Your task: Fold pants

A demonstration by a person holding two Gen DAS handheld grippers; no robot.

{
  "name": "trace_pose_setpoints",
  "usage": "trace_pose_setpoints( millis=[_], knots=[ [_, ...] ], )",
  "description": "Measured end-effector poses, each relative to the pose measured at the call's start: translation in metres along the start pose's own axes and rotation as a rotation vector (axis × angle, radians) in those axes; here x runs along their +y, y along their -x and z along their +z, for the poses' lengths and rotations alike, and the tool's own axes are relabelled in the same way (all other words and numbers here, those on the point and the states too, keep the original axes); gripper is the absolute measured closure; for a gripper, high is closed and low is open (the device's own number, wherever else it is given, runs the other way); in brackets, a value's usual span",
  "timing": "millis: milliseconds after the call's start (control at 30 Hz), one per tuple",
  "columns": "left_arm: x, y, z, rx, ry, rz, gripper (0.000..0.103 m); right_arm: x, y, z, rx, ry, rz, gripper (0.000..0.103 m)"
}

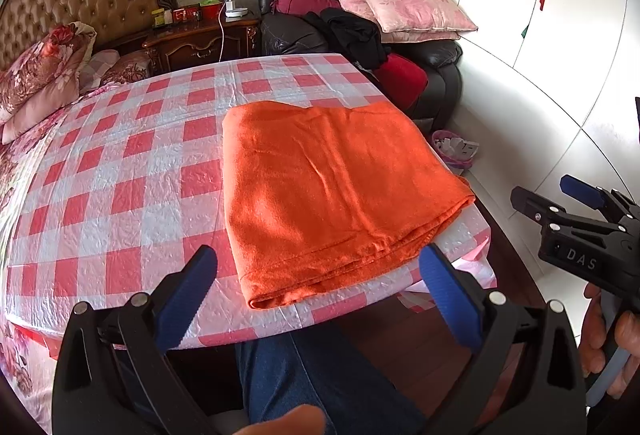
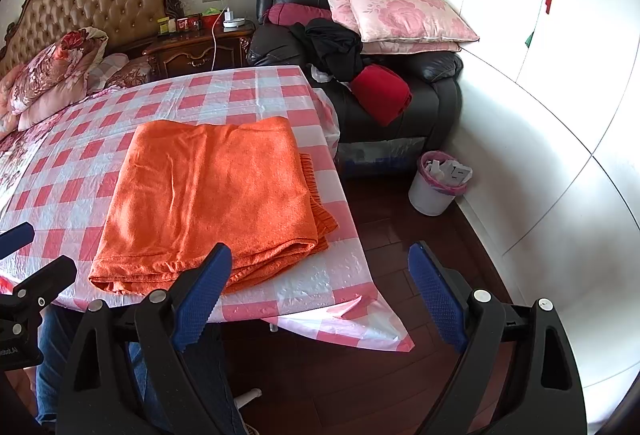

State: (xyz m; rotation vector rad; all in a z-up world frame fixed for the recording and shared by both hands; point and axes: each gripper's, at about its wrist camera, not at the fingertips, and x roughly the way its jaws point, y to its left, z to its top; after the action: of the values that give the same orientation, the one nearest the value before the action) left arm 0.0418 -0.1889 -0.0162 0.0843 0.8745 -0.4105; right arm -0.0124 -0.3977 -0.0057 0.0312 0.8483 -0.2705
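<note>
Already folded into a thick, layered rectangle, the orange pants lie on the checked worktop (near its front corner); both hand-held grippers, left and right, hang spread apart, empty.

- Checkered bench lies bare left of and beyond the folded orange pants.
- Armchair and bin crowd the right side.

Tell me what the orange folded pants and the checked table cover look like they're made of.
Orange pants: probably a soft knit or fleecy fabric, matte, with a fuzzy nap and soft rounded fold edges. Checked cover: likely thin plastic sheeting, glossy, with crinkles, bright glare patches and a stiff overhanging corner.
</note>
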Motion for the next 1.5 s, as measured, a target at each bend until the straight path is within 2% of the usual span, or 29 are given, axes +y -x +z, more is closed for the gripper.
trace_pose_setpoints(
  millis=[1067, 1267, 1333, 1400, 1500],
  knots=[
    [-0.005, -0.003, 0.003, 0.004, 0.003, -0.012, 0.002, -0.001, -0.001, -0.001, 0.004, 0.001, 0.001, 0.016],
    [-0.006, -0.003, 0.006, -0.050, 0.015, -0.048, 0.002, -0.001, -0.001, -0.001, 0.005, 0.000, 0.002, 0.016],
    [-0.001, -0.005, 0.008, -0.041, 0.041, -0.070, 0.002, -0.001, -0.001, 0.000, 0.004, 0.000, 0.002, 0.016],
    [0.013, -0.003, 0.013, -0.041, 0.085, -0.123, 0.002, -0.002, -0.003, -0.001, 0.009, -0.006, 0.006, 0.016],
    [0.057, 0.018, 0.015, -0.119, 0.122, -0.101, 0.002, -0.004, -0.007, -0.003, 0.018, -0.032, 0.014, 0.016]
  ],
)
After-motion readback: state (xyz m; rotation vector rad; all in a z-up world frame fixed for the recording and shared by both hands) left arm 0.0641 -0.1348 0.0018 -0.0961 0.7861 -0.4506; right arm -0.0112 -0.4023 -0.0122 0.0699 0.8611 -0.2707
